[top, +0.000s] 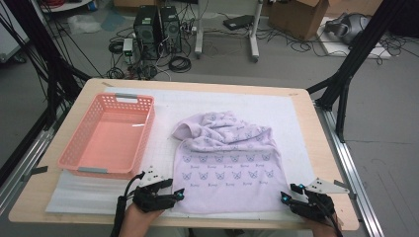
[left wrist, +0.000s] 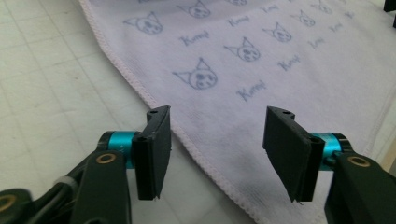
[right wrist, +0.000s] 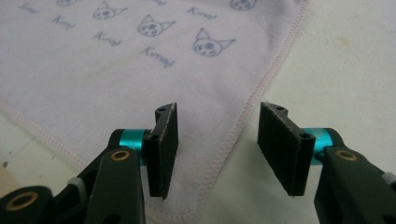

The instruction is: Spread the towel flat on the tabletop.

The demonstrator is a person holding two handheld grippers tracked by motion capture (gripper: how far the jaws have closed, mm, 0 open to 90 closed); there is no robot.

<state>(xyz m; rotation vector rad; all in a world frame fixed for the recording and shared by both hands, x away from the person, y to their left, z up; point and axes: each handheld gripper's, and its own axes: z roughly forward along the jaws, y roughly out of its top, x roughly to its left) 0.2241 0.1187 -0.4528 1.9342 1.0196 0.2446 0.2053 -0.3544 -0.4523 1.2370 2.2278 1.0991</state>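
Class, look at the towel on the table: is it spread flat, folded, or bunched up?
Partly spread. The towel lies flat along the near edge, between the two grippers, but its far end is rumpled and humped up at the left corner.

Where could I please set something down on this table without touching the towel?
Free: the mat behind the towel, the strip right of it, and inside the basket. Crowded: the near edge, where both tongs flank the towel's corners.

Repeated cursive "Kuromi"-like word, hard to read, on lilac towel [left wrist: 261, 51]
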